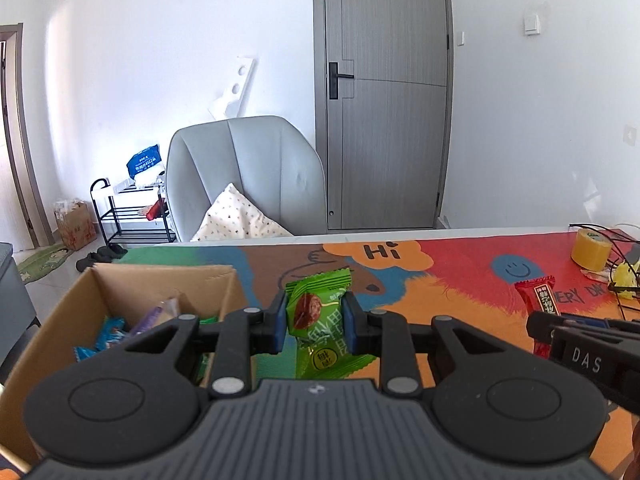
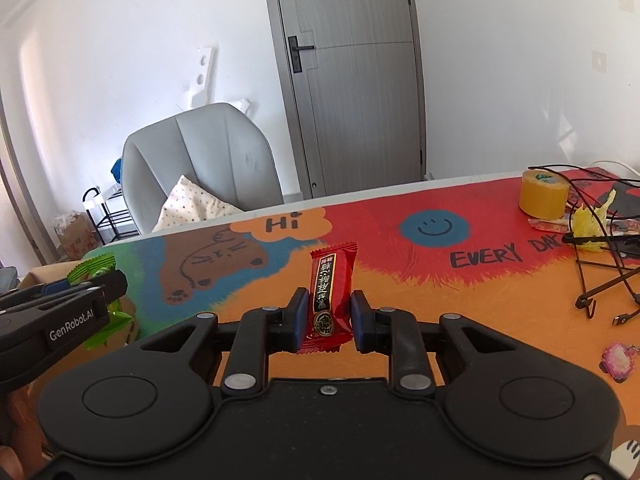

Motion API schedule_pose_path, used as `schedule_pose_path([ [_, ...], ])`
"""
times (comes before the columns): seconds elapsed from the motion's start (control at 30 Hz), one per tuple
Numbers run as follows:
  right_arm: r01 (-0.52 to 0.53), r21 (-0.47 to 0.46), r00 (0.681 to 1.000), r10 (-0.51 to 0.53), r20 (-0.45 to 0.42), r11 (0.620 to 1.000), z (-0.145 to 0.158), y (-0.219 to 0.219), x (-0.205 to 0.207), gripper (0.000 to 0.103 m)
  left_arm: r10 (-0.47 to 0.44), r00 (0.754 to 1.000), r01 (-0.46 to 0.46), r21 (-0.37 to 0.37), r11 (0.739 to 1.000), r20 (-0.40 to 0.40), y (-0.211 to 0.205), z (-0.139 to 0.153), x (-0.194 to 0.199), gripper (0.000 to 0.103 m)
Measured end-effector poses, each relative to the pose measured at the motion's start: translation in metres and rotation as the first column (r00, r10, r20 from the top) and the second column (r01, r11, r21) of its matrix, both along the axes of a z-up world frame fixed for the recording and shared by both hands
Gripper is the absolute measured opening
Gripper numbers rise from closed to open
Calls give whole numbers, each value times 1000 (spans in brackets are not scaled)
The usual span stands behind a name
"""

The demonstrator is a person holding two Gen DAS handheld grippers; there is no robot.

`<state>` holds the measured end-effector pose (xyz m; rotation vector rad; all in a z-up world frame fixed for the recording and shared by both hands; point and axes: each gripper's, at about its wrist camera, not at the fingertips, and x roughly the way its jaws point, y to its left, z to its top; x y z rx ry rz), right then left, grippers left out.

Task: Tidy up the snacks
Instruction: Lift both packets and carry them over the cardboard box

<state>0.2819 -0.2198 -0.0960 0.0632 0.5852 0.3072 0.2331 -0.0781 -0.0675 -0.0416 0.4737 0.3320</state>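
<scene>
My left gripper (image 1: pixel 315 326) is shut on a green snack packet (image 1: pixel 318 322), held above the table just right of an open cardboard box (image 1: pixel 60 320) that holds several wrapped snacks. My right gripper (image 2: pixel 329 318) is shut on a red snack packet (image 2: pixel 330 292), held upright above the colourful mat (image 2: pixel 400 264). The red packet (image 1: pixel 538 304) and the right gripper also show at the right of the left wrist view. The green packet (image 2: pixel 90 270) and the left gripper show at the left of the right wrist view.
A yellow tape roll (image 2: pixel 544 194), black cables (image 2: pixel 600 264), a yellow crumpled wrapper (image 2: pixel 588 224) and a small pink charm (image 2: pixel 618 360) lie at the table's right. A grey chair (image 1: pixel 244 172) stands behind the table's far edge.
</scene>
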Motion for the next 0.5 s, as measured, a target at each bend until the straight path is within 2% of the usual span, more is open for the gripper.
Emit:
schedule_pose_path([
  [0.5,-45,31,997,43,61,999,25,16,-29,24,42,998,-45,53,998,55,25,23,-40,27],
])
